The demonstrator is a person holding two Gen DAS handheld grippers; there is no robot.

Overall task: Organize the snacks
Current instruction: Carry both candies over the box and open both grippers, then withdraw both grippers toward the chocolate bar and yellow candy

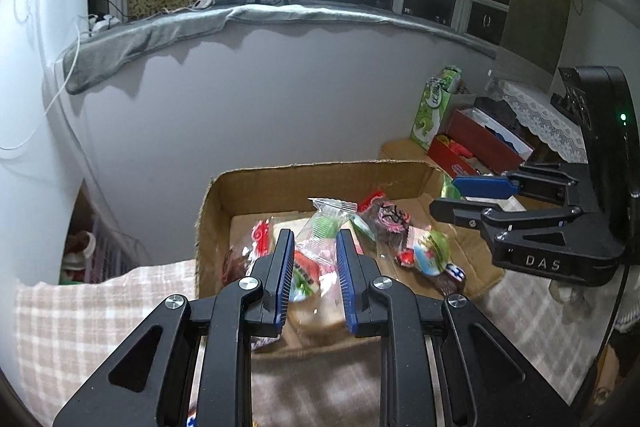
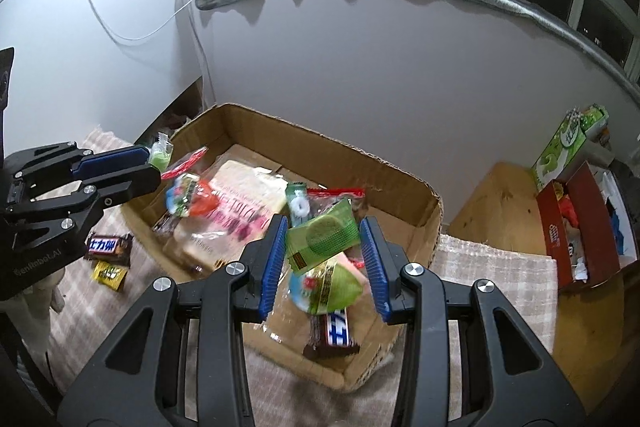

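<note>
While most of the wrapped snacks already lie heaped in the cardboard box (image 2: 424, 203), the job looks well along but not finished: a brown chocolate bar (image 2: 109, 247) and a small yellow packet (image 2: 110, 275) sit outside it on the checked cloth (image 2: 496, 267), near the box's left wall. The left tongs (image 1: 314, 267) hang over the box's near edge with a modest gap between their blue pads, and nothing is clearly pinched; a clear candy bag (image 1: 320, 227) lies below and beyond them. The right tongs (image 2: 324, 263) stand open above a green wafer packet (image 2: 324, 235) resting in the pile. A red carton (image 2: 576, 227) and a green tissue pack (image 2: 560, 151) sit far right on the wooden tabletop (image 2: 492, 211).
</note>
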